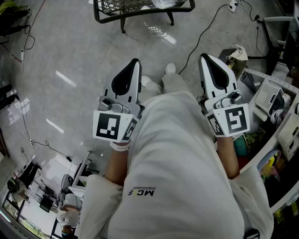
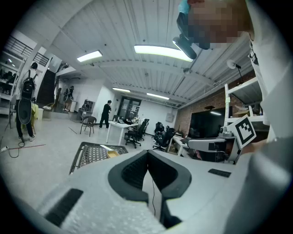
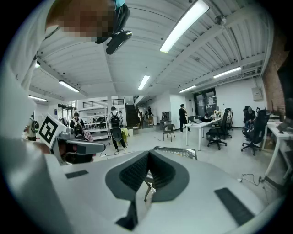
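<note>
My left gripper [image 1: 134, 61] and right gripper [image 1: 204, 57] are both pinched together on nothing. The mesh table [image 1: 135, 15] stands straight ahead, well apart, nearer my left.

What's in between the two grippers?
The head view shows the person's own white shirt filling the gap between the left gripper and the right gripper. Past it, white shoes stand on the grey floor.

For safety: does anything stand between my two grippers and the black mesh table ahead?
Nothing stands there. Between the left gripper, the right gripper and the table only floor shows; a thin black cable lies flat, right of the table.
</note>
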